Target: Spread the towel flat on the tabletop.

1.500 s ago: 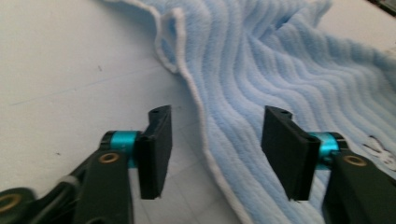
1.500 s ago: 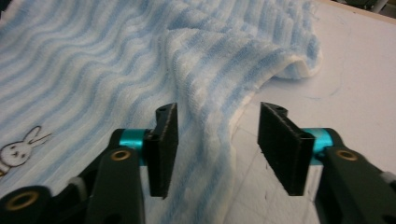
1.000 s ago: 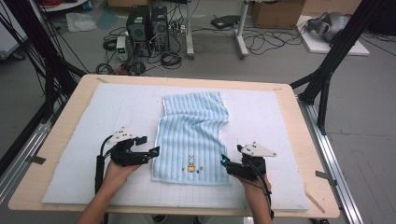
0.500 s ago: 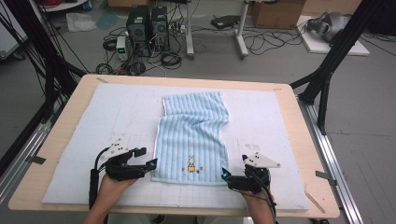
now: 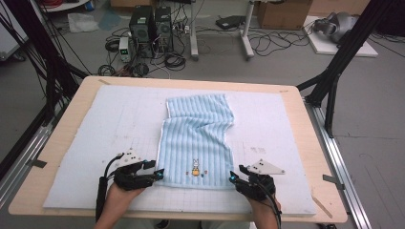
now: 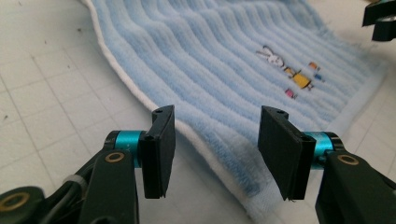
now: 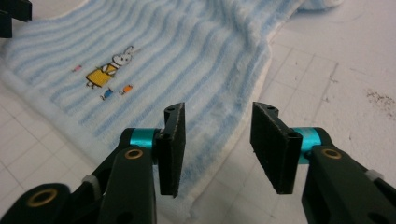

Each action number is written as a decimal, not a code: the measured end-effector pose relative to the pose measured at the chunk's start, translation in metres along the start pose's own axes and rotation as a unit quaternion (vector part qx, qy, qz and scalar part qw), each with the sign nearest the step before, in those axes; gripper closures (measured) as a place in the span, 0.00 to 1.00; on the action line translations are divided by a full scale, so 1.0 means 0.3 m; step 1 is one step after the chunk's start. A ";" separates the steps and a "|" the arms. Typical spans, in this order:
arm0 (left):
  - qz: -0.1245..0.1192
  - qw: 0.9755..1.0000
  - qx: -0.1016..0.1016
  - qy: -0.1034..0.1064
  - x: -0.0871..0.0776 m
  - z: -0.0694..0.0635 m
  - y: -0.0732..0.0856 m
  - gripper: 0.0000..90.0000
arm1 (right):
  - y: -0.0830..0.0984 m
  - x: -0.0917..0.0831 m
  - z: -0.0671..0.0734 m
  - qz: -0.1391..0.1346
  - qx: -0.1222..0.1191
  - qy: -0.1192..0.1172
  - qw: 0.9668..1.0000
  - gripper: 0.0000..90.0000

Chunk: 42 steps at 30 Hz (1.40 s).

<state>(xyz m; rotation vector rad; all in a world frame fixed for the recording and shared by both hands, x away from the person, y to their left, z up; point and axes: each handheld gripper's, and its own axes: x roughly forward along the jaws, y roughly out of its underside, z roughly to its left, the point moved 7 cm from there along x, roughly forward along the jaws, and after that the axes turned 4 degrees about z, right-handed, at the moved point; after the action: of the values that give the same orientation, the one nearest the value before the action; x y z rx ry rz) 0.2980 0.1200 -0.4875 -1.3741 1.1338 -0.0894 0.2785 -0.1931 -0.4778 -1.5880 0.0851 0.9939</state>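
A light blue striped towel (image 5: 198, 138) with a small rabbit picture (image 5: 196, 167) lies flat on the white gridded mat (image 5: 119, 119). My left gripper (image 5: 157, 174) sits low at the towel's near left corner. In the left gripper view the towel (image 6: 224, 56) has its white edge between the left gripper (image 6: 218, 114) jaws. These have just been closing, with a gap still on both sides. My right gripper (image 5: 234, 177) is at the near right corner. In the right gripper view the towel (image 7: 187, 51) edge lies between the right gripper (image 7: 219, 109) jaws, which have also just been closing and do not touch it.
The mat covers a wooden table (image 5: 305, 143). The towel's far end is rumpled near the middle of the mat. Bare mat stretches to the left and right of the towel. Black frame posts stand at both table sides, with cables and computers on the floor beyond.
Both hands have drawn back toward the near table edge and now sit at the towel's near corners. The towel has not moved.
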 end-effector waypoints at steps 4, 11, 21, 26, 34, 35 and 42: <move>0.023 0.999 0.024 -0.009 0.013 -0.016 0.009 0.57 | 0.018 0.010 -0.005 0.020 -0.004 0.007 1.000 0.69; 0.042 0.996 0.059 -0.050 0.027 -0.031 0.016 0.67 | 0.040 0.042 0.002 0.048 0.003 0.006 0.999 0.71; 0.045 0.997 0.061 -0.026 0.026 -0.050 0.021 0.96 | 0.036 0.048 0.024 0.060 -0.008 -0.003 0.998 0.93; 0.042 0.998 0.037 -0.007 0.003 -0.047 0.036 0.96 | 0.040 0.041 0.035 0.058 -0.017 -0.007 0.998 0.95; 0.033 0.999 0.027 0.019 -0.049 -0.069 0.076 0.96 | 0.064 0.007 0.075 0.042 -0.018 -0.026 0.999 0.95; 0.036 0.999 0.027 0.021 -0.057 -0.073 0.085 0.96 | 0.067 0.001 0.081 0.040 -0.017 -0.027 0.999 0.95; 0.029 0.999 0.023 0.035 -0.099 -0.100 0.114 0.96 | 0.089 -0.049 0.125 0.024 -0.024 -0.033 0.999 0.95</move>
<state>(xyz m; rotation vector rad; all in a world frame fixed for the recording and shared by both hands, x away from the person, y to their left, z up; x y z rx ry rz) 0.2444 0.1270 -0.4912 -1.3058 1.2213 -0.1216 0.2343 -0.1761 -0.4868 -1.6019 0.0549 1.0911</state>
